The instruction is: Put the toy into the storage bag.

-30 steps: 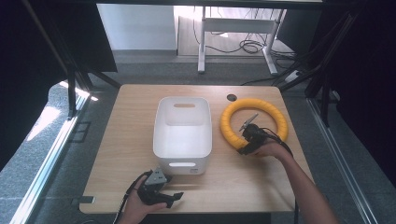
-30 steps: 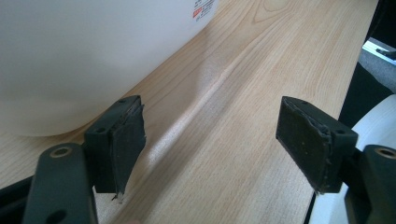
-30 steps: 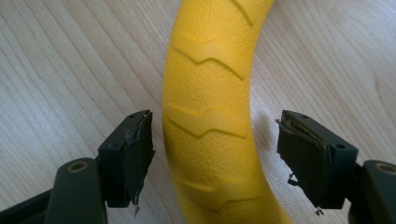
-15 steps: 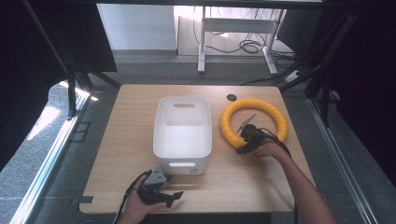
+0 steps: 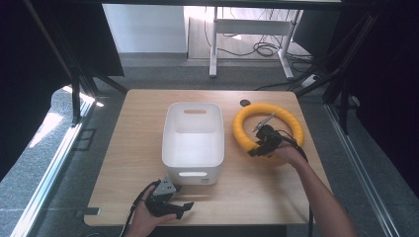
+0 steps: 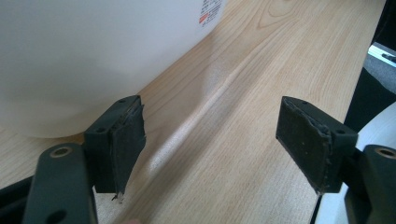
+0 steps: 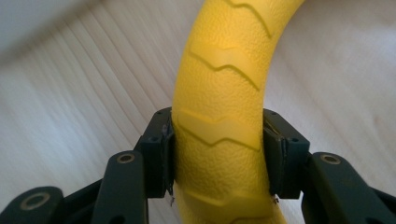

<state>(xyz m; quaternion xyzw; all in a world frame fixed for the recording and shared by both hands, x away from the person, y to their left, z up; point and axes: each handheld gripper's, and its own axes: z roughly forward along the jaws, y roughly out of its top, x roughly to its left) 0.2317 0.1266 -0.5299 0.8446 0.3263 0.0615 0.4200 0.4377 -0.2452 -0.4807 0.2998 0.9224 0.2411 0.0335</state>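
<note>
**benchwatcher:** So what's the top camera got?

**me:** From the high view, my right tongs [image 5: 258, 146] sit on the near-left arc of the yellow ring [image 5: 268, 127], which lies flat on the bench [image 5: 267, 192]. The white bin [image 5: 193, 142] is just to the left of those tongs, not touching the ring as far as I can see. My left tongs [image 5: 184, 208] are down at the near edge of the bench, pointing right, with the bin's front wall just past them. My left hand [image 5: 143, 219] is wrapped round the grip and the cable trails off behind it.

**benchwatcher:** And the left tongs' own camera?

**me:** In the left gripper view the left tongs [image 6: 210, 140] are spread wide, nothing between the pads, just bare wood grain. The white bin [image 6: 93, 56] bulges in right beside the left pad [image 6: 128, 140]; can't tell if it's touching. There's a label on it, too small to read.

**benchwatcher:** Right one?

**me:** In the right gripper view the right tongs [image 7: 217, 154] are squeezed onto the yellow ring [image 7: 224, 93], one pad flat against each side of the tube. The ring curves away ahead of the tongs, pebbly texture with zigzag grooves, bench underneath.
</note>
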